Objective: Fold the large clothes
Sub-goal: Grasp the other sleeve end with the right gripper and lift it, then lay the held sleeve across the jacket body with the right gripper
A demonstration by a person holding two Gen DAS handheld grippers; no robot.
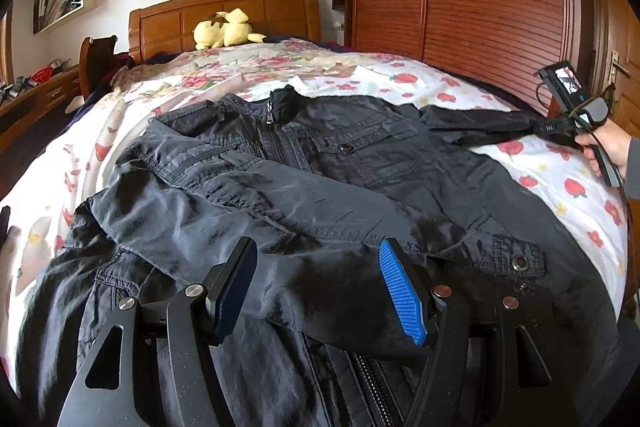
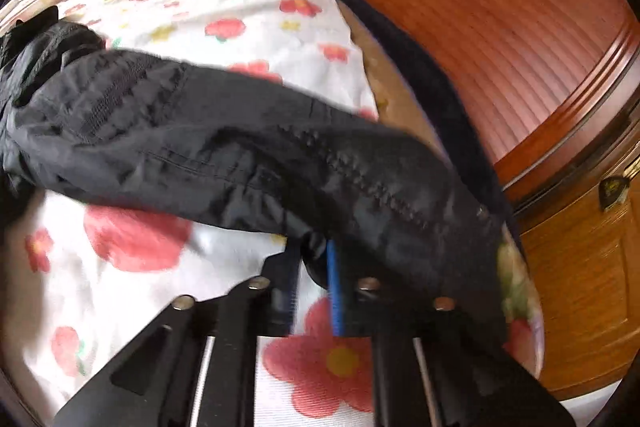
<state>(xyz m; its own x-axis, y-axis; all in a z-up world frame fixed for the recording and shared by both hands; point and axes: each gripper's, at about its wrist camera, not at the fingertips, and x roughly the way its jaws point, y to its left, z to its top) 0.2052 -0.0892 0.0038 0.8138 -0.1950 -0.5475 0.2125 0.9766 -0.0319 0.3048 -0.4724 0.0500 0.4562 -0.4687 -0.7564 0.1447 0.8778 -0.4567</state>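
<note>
A dark jacket (image 1: 320,163) lies front up on the flowered bedsheet (image 1: 560,179), with its zip closed and its collar pointing away toward the wooden headboard (image 1: 224,15). The left gripper (image 1: 320,287) hovers low over the hem of the jacket. Its jaws stand partly open, and only loose cloth lies below and between the blue pads (image 1: 402,291); they do not press on anything. One sleeve is already laid across the chest, just ahead of this gripper, so that side seems to be folded in.

The other sleeve (image 2: 248,147) stretches out to the far right side of the bed. The right gripper (image 2: 314,267) has its jaws nearly shut, with the edge of the cuff bunched between them, so it holds the sleeve end. In the left wrist view, the hand (image 1: 608,147) of the person carries this tool at the tip of the sleeve. The sleeve is probably held at the cuff because from there the whole length can be lifted and carried over the chest in one move. The picture from the right wrist is blurred, so how deep the cloth sits in the jaws cannot be told. A yellow plush toy (image 1: 226,29) rests far beyond the collar.
</note>
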